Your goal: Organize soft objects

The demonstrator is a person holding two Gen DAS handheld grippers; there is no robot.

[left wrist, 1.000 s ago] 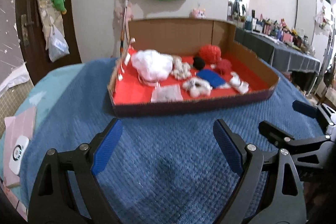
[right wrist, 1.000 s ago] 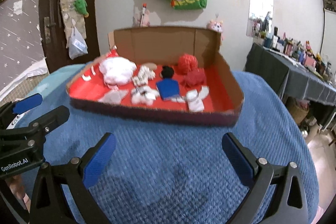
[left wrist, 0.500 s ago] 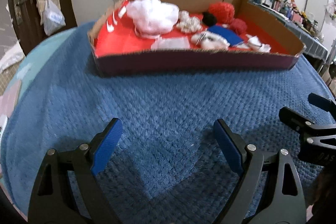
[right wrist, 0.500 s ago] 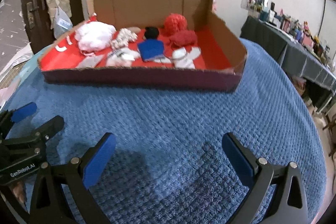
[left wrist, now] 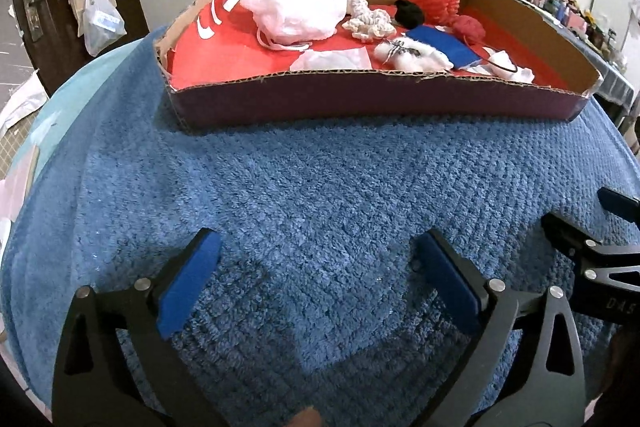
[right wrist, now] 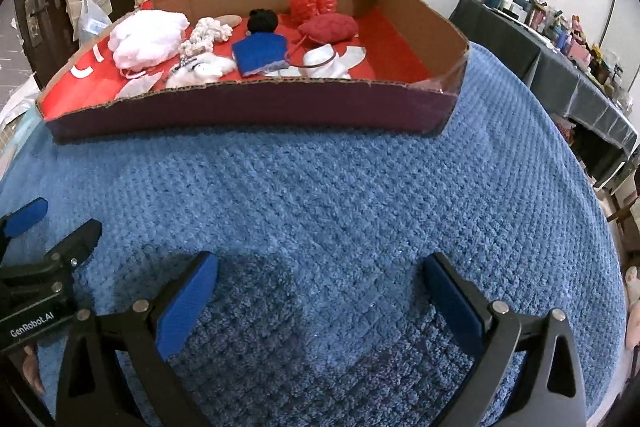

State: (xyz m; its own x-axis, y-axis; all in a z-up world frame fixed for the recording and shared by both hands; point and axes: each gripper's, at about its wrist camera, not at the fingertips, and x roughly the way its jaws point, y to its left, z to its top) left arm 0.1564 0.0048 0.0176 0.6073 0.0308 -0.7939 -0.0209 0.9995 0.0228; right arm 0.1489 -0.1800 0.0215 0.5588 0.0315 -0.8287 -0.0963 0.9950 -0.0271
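Both claws, left claw (left wrist: 316, 267) opening and right claw (right wrist: 320, 287), gape empty (over blue blanket (left wrist: 320, 187)).

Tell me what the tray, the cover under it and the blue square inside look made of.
Tray: corrugated cardboard, matt brown walls with fluted cut edges showing; the floor looks lined red.
Cover: thick blue plush or knitted fabric, by its bumpy waffle pile.
Blue square: probably a soft knit or felt cloth, matt and slightly fuzzy; the weave is too small to tell.
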